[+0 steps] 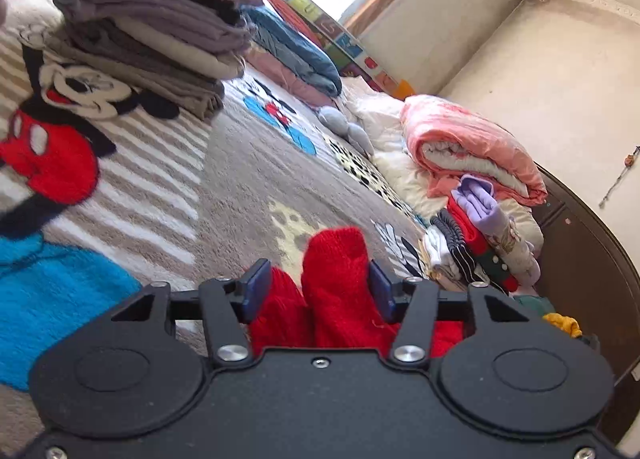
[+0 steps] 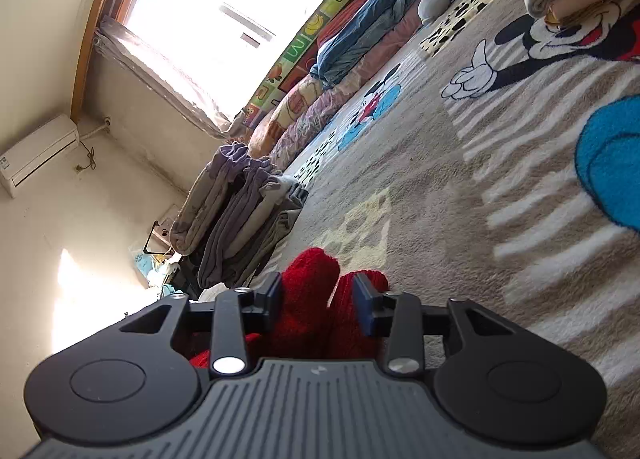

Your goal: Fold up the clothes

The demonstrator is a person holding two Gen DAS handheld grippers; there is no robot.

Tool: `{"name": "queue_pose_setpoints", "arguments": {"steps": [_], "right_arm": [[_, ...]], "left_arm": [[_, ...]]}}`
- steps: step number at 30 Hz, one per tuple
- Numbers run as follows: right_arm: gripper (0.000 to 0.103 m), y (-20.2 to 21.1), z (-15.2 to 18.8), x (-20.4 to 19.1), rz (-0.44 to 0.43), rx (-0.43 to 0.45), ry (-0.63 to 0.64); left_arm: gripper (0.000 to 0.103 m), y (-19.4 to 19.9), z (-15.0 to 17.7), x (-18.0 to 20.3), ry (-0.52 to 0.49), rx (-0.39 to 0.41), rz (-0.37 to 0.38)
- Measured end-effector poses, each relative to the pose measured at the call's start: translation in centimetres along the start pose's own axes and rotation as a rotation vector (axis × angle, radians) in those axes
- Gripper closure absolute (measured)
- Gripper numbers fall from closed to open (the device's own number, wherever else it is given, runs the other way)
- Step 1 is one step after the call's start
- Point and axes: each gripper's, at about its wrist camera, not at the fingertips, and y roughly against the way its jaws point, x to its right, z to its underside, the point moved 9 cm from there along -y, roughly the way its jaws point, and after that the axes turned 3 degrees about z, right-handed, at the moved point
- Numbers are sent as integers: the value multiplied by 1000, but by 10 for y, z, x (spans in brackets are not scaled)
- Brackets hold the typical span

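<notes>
Lying bunched on the cartoon-mouse blanket (image 1: 248,163) of the bed: a red knit garment (image 1: 340,283), each end sitting between a pair of tongs. Showing in the left wrist view, the left tongs (image 1: 318,289) standing part-way apart, blue pads (image 1: 256,287) on either side of two red humps of knit; looking loose rather than pinched, with a sliver of gap at the right pad. Matching that in the right wrist view, the right tongs (image 2: 318,305) also standing half open, the red knit garment (image 2: 316,299) rising between the pads (image 2: 365,307), brushing them but not squeezed. Resting low over the blanket (image 2: 460,187), both tools, pointing slightly downward.

Stacking up at the far left of the left view: a tall pile of folded grey clothes (image 1: 160,19), sitting on the blanket well apart from the red knit. Appearing again in the right view, the same grey pile (image 2: 244,215), just beyond the left finger. Waiting at the right edge of the bed in the left view: a mixed heap of unfolded clothes (image 1: 480,235), purple, red and striped, just in front of a rolled pink quilt (image 1: 472,147). Lining the far side under the bright window (image 2: 236,15): a blue folded quilt (image 2: 368,19) and patterned bedding.
</notes>
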Motion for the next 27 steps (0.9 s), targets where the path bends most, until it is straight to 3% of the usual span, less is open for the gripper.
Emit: {"name": "queue_pose_setpoints", "arguments": {"steps": [4, 10, 12, 13, 14, 18, 20, 23, 27], "right_arm": [[48, 22, -9, -22, 47, 77, 146], [43, 70, 8, -84, 95, 131, 531], [51, 80, 27, -109, 83, 110, 699], [63, 80, 37, -118, 94, 95, 780], [66, 78, 44, -123, 102, 79, 824], [66, 64, 63, -120, 96, 32, 839], [60, 53, 71, -110, 116, -14, 849], [56, 36, 78, -88, 132, -112, 750], [56, 32, 82, -82, 126, -127, 723]], "left_arm": [[52, 37, -11, 29, -171, 92, -23], [52, 55, 34, 94, -534, -3, 29], [52, 47, 48, 101, -585, -35, 27], [52, 42, 52, 102, -587, -44, 23], [52, 37, 56, 102, -592, -55, 17], [52, 18, 75, 91, -637, -132, -22], [52, 9, 84, 83, -640, -183, -39], [52, 2, 85, 75, -605, -211, -29], [51, -5, 90, 70, -598, -206, -36]]}}
